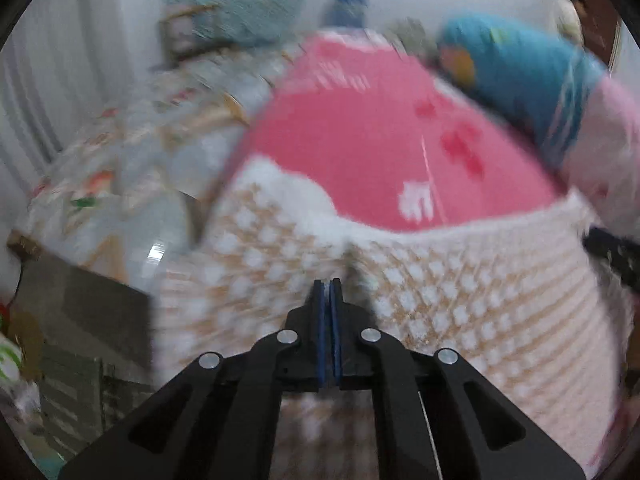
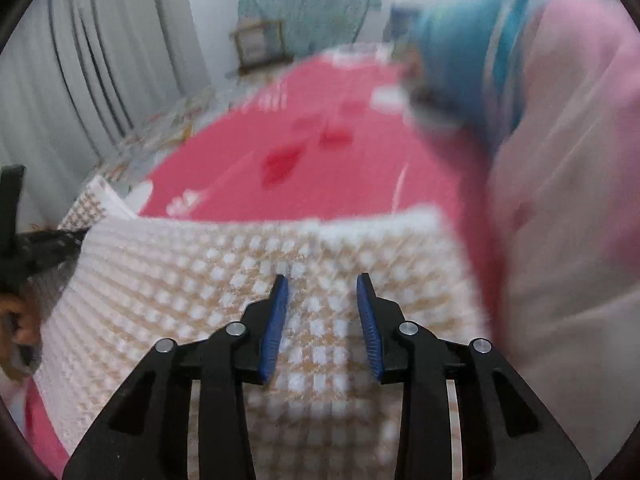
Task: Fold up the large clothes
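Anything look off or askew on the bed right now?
Nothing damaged or spilled. The checked knit garment lies rumpled on the pink sheet, its left edge lifted and its far edge wavy. Both views are motion-blurred, so fine detail is unclear.

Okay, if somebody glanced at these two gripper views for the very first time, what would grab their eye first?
Probably the bright pink sheet filling the middle of both views, with darker red marks on it. In front of it lies the white and tan checked garment, right under both grippers; the left gripper has its jaws shut, while the right gripper has its jaws apart above the fabric. A blurred blue bundle sits at the upper right.
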